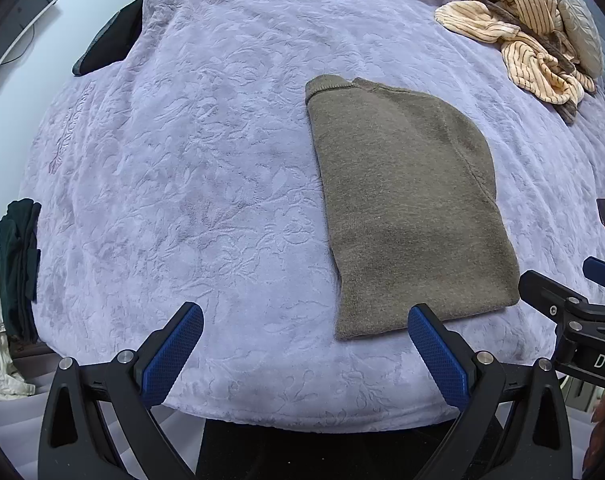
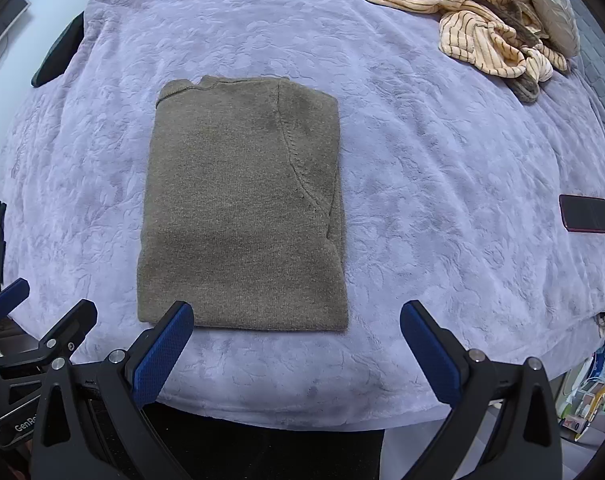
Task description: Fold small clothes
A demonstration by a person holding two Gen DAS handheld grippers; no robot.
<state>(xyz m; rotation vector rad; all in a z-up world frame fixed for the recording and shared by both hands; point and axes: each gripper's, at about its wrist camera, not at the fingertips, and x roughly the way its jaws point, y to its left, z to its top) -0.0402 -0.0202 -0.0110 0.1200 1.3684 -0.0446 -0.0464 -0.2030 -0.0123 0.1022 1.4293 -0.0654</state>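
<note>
Brown sweater [image 2: 242, 208] lies folded into neat rectangle on lavender blanket [image 2: 442, 152], looks done; my left gripper [image 1: 306, 320] and right gripper [image 2: 298, 316] both spread wide, empty, near hem; striped garment [image 2: 482, 32] at far corner unfolded, likely next

A bed [image 2: 442, 152] under an embossed lavender blanket [image 1: 190, 184] fills the room, with a pale wall [image 1: 30, 72] at 10 o'clock, a grey pillow [image 2: 550, 4] at 1 o'clock and soft even light.
</note>
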